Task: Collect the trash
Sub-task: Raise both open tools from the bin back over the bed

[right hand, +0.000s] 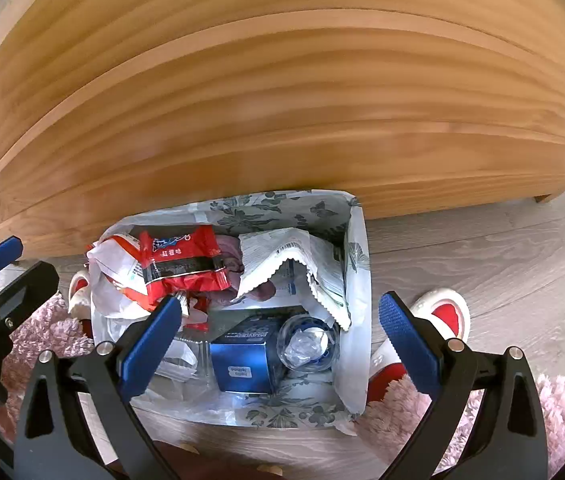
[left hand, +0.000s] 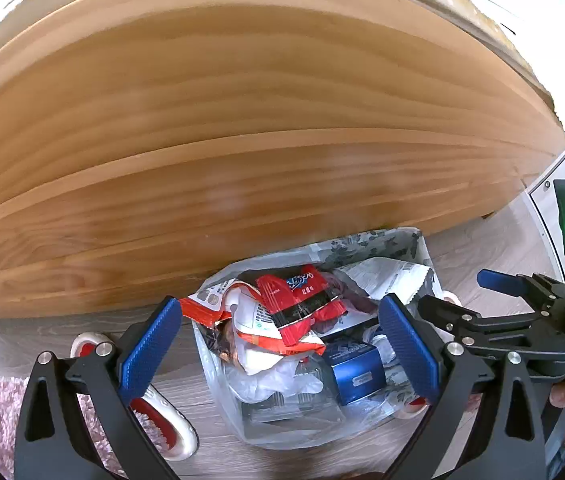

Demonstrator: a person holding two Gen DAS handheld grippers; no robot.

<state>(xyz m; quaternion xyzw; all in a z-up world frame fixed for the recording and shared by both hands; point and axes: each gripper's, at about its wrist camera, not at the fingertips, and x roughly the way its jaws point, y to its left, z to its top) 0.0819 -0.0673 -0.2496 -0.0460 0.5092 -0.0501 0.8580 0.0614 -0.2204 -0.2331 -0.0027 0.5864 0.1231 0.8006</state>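
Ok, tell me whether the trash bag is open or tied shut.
Open. The trash bag has its mouth spread wide, showing a red wrapper and a blue box inside.

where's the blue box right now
The blue box lies inside the lined bin, at its near side, beside a clear round container and below the red wrapper.

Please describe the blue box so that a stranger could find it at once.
Below the wooden panel stands an open trash bag on the floor. Near its front lies the blue box, beside a clear round container; it is the only blue thing there.
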